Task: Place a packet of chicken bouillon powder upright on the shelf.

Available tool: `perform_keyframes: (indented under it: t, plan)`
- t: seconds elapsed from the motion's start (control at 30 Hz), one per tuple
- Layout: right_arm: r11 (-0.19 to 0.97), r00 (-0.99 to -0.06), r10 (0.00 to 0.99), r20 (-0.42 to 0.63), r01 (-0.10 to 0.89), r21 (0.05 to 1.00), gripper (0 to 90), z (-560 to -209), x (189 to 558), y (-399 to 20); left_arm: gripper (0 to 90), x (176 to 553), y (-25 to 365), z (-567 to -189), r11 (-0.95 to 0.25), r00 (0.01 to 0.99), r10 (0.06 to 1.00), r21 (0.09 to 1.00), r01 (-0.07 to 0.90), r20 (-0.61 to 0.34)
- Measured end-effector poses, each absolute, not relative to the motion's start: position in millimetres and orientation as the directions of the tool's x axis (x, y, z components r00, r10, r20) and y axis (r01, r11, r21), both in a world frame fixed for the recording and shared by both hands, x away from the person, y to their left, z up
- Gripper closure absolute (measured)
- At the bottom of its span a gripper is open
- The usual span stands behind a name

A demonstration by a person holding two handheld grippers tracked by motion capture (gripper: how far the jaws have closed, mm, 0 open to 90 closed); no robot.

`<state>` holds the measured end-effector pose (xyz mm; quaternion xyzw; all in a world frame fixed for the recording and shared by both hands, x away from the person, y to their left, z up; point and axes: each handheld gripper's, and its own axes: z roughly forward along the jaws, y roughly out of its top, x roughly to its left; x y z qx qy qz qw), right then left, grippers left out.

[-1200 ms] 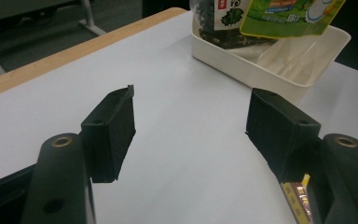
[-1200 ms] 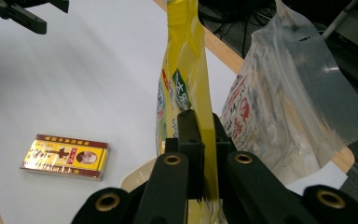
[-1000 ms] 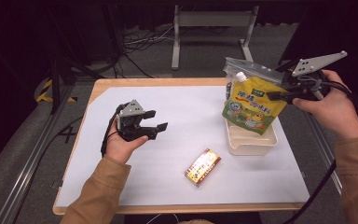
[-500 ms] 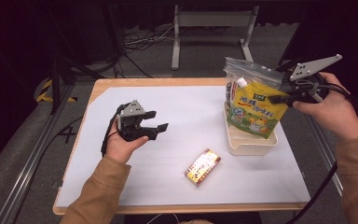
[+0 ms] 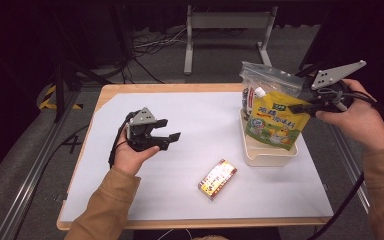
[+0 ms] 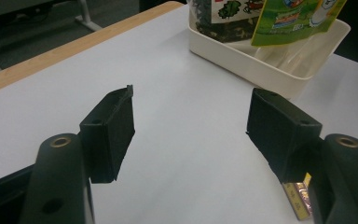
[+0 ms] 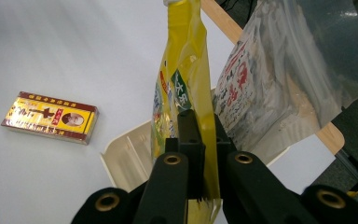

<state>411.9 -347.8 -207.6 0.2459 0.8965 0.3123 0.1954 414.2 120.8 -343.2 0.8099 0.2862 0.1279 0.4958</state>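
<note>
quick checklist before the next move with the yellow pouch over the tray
1. Right tool shut on the yellow pouch: ok, jaws pinch its edge.
2. Pouch clear of the tray floor: cannot tell, its lower end hangs within the rim.
3. Clear bag standing in the tray behind the pouch: ok, though it touches the pouch, so it may shift.
4. Left tool open and free: ok, nothing between its jaws.
5. Small box out of the way: ok, lying flat on the table apart from the tray.
</note>
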Motion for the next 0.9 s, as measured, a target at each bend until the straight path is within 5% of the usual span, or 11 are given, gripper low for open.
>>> perform_keyframes:
  t: [0.9]
  plan:
    - [0.725,-0.823,0.516,-0.235,0.275,0.631,89.4,-213.3,411.4,-346.3,32.8,415.3,118.9,-346.1,-0.352,0.803,0.59,0.869,0.349,-0.084]
